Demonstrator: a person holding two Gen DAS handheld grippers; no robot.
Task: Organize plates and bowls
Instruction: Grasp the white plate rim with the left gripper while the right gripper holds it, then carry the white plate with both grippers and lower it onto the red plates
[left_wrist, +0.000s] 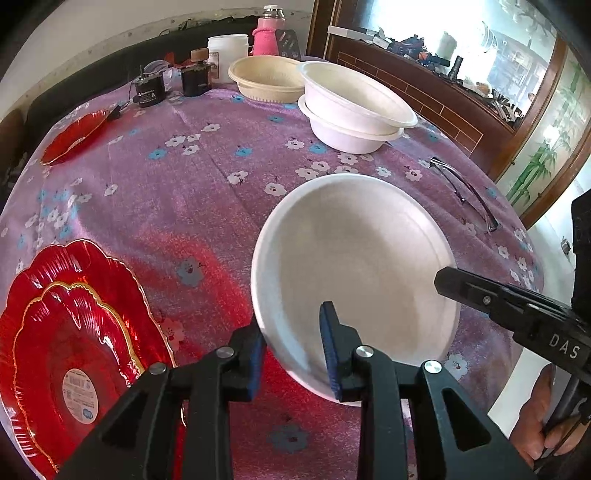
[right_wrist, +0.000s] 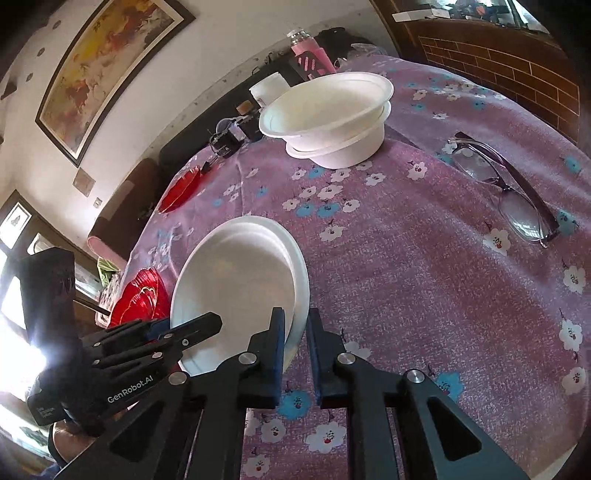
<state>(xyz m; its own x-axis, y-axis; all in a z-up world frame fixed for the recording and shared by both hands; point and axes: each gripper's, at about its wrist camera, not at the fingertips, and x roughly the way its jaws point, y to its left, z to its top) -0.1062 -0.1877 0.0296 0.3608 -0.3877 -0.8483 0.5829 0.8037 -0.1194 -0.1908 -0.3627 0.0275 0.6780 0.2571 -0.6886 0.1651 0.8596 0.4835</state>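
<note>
A: Where's the white bowl (left_wrist: 354, 266)?
B: Tilted above the tablecloth (left_wrist: 184, 192), its rim pinched by both the left gripper (left_wrist: 293, 354) and the right gripper (right_wrist: 295, 343).
A: Nearby?
B: Red plates (left_wrist: 74, 332) beside it, stacked bowls (right_wrist: 332, 122) beyond.

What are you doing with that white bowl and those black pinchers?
A person holds a pincher in each hand. The left gripper and right gripper both clamp the rim of one white bowl, tilted above the flowered tablecloth. Two more white bowls sit stacked farther back, and red plates are stacked at the left.
</note>
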